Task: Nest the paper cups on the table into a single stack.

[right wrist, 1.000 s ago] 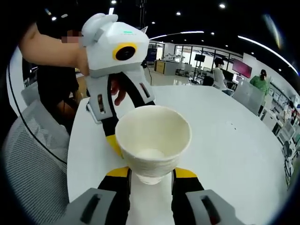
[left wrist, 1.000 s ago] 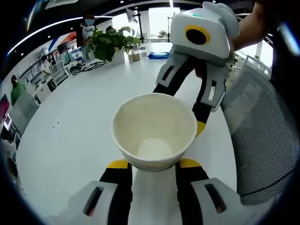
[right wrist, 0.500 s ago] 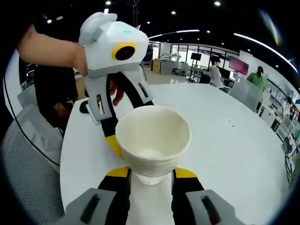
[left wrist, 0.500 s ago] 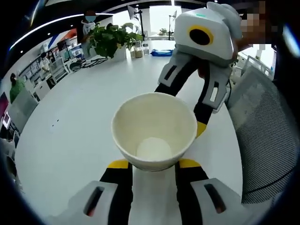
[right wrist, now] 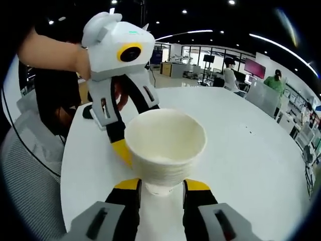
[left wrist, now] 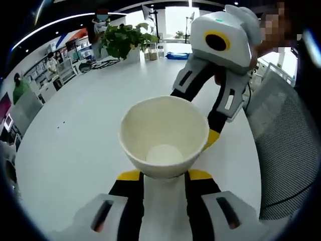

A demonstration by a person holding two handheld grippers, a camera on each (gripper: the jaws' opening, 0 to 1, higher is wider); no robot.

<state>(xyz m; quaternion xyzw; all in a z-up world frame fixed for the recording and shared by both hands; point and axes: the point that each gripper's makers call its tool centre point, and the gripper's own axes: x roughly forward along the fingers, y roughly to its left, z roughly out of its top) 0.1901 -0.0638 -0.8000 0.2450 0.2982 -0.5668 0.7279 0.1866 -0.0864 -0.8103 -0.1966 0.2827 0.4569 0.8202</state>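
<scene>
My left gripper (left wrist: 161, 174) has its two jaws closed against the base of a paper cup (left wrist: 164, 135), holding it upright with the mouth open toward the camera; seen from the right gripper view, the left gripper (right wrist: 122, 148) reaches in and meets the cup's side. My right gripper (right wrist: 160, 184) likewise has its jaws pressed to the bottom of what I judge to be the same paper cup (right wrist: 165, 146), and in the left gripper view the right gripper (left wrist: 211, 136) comes in behind that cup's far rim. The cup hangs above the white table (left wrist: 80, 130), near its edge, between the two tools; gripping it low leaves the rim and interior free, which I judge suits seating one cup inside another. The ridged look of the outer wall in the right gripper view suggests several cups already nested, though I cannot be sure. A mesh chair (left wrist: 283, 155) stands just beside the table, and a potted plant (left wrist: 123, 41) sits at its far end. No brand, label or readable writing shows on the cup or grippers.
</scene>
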